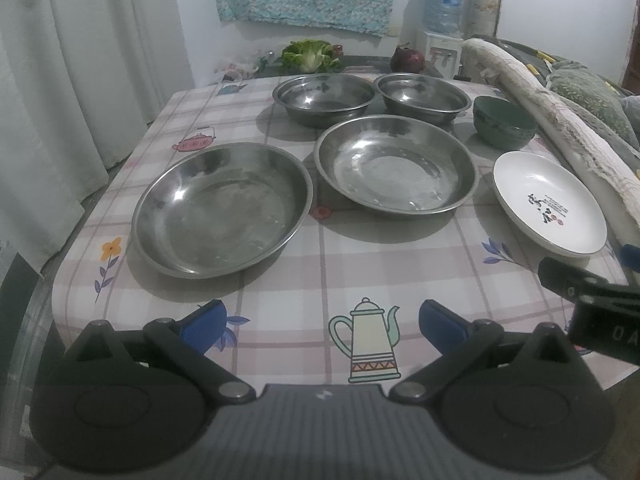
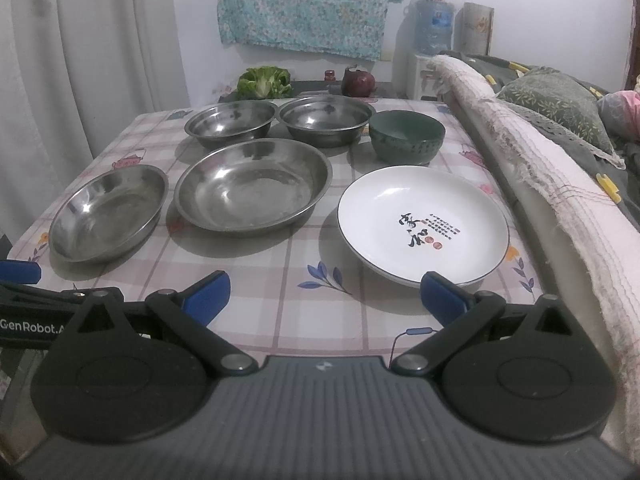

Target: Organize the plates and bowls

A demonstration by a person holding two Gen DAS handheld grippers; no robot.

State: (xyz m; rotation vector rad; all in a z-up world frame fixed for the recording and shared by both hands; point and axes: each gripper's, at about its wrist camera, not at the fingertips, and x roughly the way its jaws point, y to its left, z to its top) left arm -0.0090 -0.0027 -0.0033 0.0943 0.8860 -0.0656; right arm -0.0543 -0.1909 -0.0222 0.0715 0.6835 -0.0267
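On the checked tablecloth lie two wide steel plates, one at the left point(image 1: 222, 210) point(image 2: 108, 212) and one in the middle point(image 1: 396, 170) point(image 2: 254, 188). Behind them stand two steel bowls point(image 1: 326, 98) point(image 1: 422, 96) point(image 2: 230, 122) point(image 2: 326, 118) and a green bowl point(image 1: 504, 122) point(image 2: 406, 134). A white plate with black writing point(image 1: 550, 208) point(image 2: 424, 226) lies at the right. My left gripper point(image 1: 322, 322) is open and empty over the table's near edge. My right gripper point(image 2: 324, 296) is open and empty, its right finger just before the white plate's rim.
A rolled pale mat point(image 2: 560, 200) and cushions point(image 2: 556, 104) run along the table's right side. A curtain point(image 1: 80, 80) hangs at the left. Lettuce point(image 1: 308, 54), a dark red pot point(image 2: 358, 82) and a water dispenser point(image 1: 440, 20) stand beyond the far edge.
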